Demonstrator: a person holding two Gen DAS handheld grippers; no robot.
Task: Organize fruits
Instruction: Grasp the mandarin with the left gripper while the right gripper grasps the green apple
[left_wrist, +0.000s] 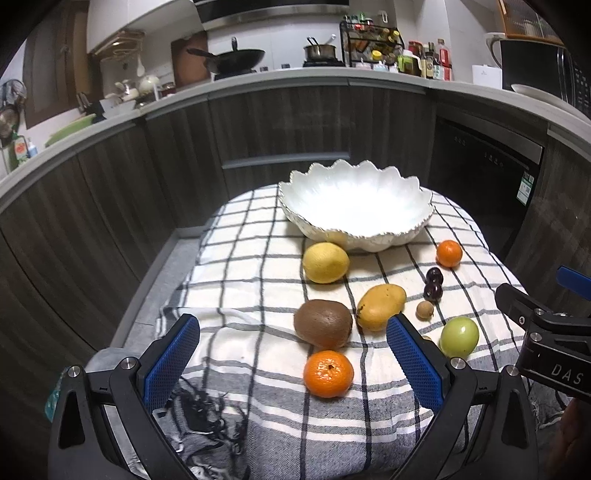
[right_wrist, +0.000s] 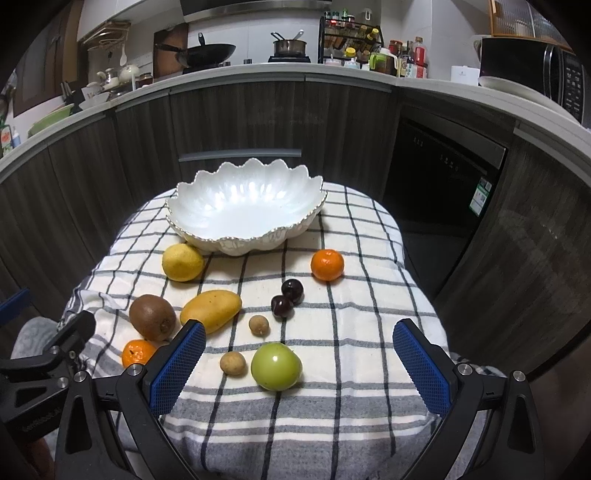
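A white scalloped bowl (left_wrist: 354, 206) (right_wrist: 243, 210) stands empty at the far end of a checked cloth (left_wrist: 251, 266) (right_wrist: 362, 317). In front of it lie a lemon (left_wrist: 325, 263) (right_wrist: 183, 262), a kiwi (left_wrist: 323, 324) (right_wrist: 152, 317), a mango (left_wrist: 380, 307) (right_wrist: 211, 310), two tangerines (left_wrist: 328, 373) (right_wrist: 327, 264), two dark cherries (left_wrist: 433, 283) (right_wrist: 287, 297), a green fruit (left_wrist: 459, 336) (right_wrist: 275, 366) and two small brown longans (right_wrist: 258, 325) (right_wrist: 232, 363). My left gripper (left_wrist: 293, 354) is open, the near tangerine between its fingers' lines. My right gripper (right_wrist: 299, 354) is open around the green fruit.
The cloth covers a small raised surface with drops on all sides. Dark cabinet fronts (left_wrist: 288, 122) and a dishwasher (right_wrist: 443, 173) curve behind. The worktop above holds a wok (left_wrist: 236, 59), a pot (right_wrist: 290, 47) and a spice rack (left_wrist: 373, 44). The right gripper's body (left_wrist: 546, 332) shows at the left view's right edge.
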